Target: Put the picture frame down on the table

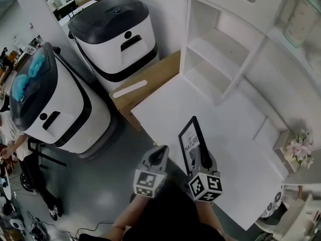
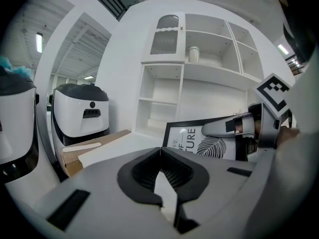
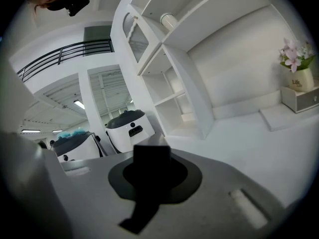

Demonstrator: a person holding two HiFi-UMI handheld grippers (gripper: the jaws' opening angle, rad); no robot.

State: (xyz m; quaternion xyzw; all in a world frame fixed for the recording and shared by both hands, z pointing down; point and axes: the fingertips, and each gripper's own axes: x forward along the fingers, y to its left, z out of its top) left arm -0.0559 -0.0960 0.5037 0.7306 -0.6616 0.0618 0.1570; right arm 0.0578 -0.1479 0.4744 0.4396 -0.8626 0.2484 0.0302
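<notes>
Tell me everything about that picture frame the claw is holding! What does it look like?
The picture frame is a flat rectangle with a thin black border, maybe wood or plastic. Inside is a white print with the dark word "NATURE" and a dark leaf drawing. It stands upright on its edge, a bit tilted, pinched low down by the right claw. It is over the white table, near the front edge. I cannot tell whether its bottom touches the table.

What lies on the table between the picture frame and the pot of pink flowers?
Nothing. The head view shows only bare white table between the picture frame, held in the right tool, and the pot of pink flowers.
</notes>
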